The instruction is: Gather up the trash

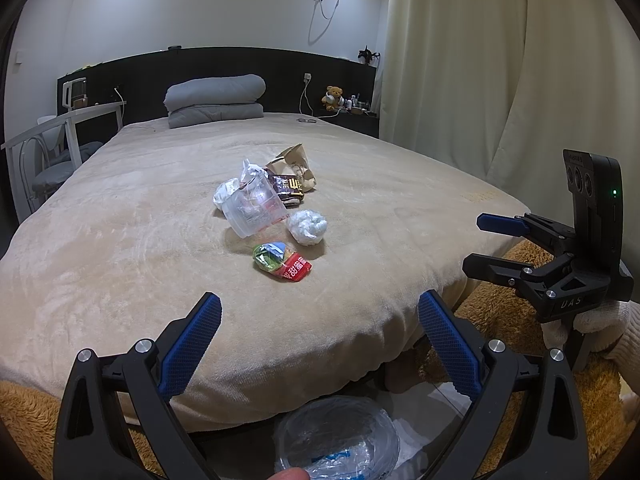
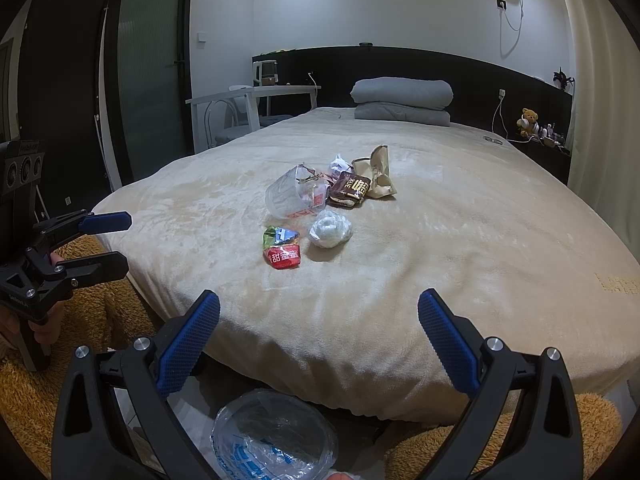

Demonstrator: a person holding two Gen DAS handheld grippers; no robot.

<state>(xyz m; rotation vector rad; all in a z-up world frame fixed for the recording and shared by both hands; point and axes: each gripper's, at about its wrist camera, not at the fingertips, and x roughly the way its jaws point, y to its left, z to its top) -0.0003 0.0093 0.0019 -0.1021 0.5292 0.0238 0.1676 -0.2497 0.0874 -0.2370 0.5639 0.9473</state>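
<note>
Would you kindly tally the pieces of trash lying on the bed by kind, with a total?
Clear plastic cup: 1
Crumpled white wads: 2
Brown paper bag: 1
Dark brown snack wrapper: 1
Red and green snack wrapper: 1
Total: 6

Bed [image 1: 120, 240]: near edge and both near corners bare; open blanket between the near edge and the trash cluster [image 1: 272, 208] at bed centre. Far end blocked by 2 stacked grey pillows [image 1: 216, 100]. Bin [image 2: 276, 436] lined with clear plastic sits below the near edge.
</note>
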